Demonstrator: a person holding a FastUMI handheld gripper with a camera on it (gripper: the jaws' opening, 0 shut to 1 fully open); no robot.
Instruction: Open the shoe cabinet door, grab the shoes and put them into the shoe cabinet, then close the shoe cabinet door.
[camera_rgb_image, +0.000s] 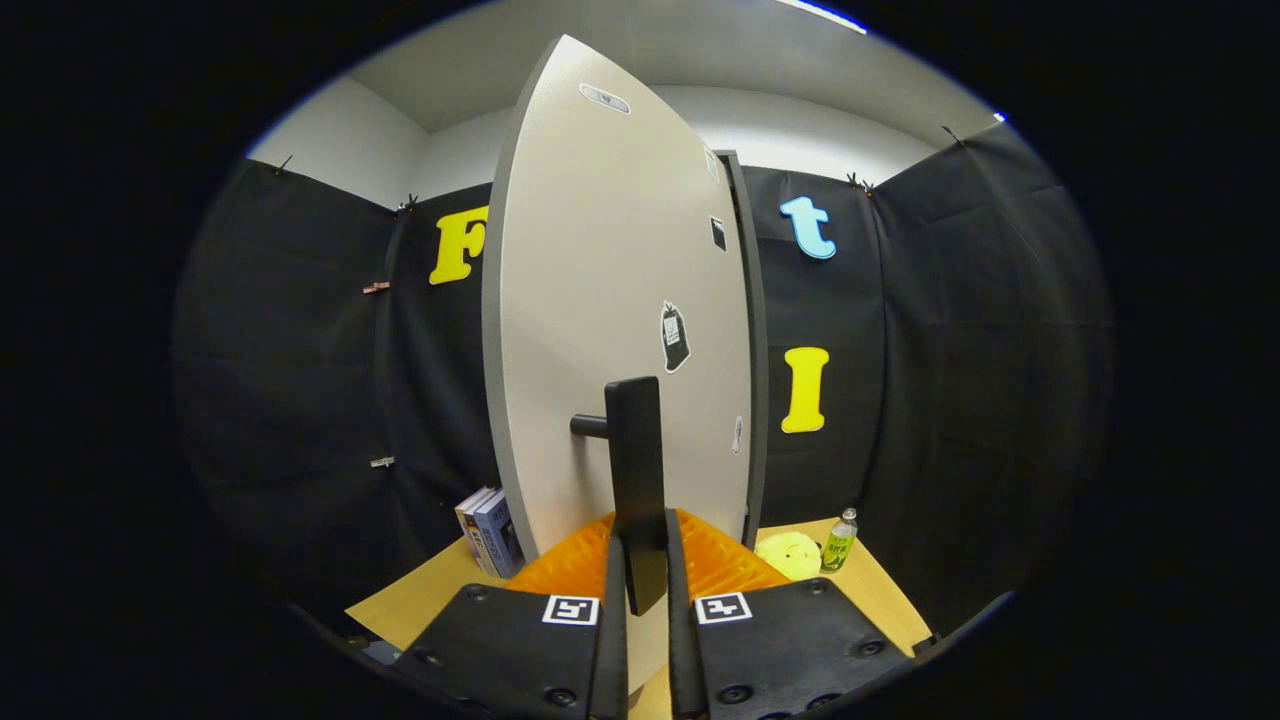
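The shoe cabinet's pale grey door (610, 300) stands right in front of me, swung partly out and seen at an angle, with stickers on its face. A black bar handle (634, 470) juts from it on a short post. My gripper (640, 575) is shut on the lower end of that handle, with both fingers (612, 600) pressed against its sides. The dark cabinet frame (752, 340) shows along the door's right edge. The cabinet's inside is hidden behind the door.
A wooden tabletop (420, 600) carries the cabinet. Some books (488, 530) stand left of the door. A yellow plush toy (788, 553) and a small green bottle (840, 540) sit to the right.
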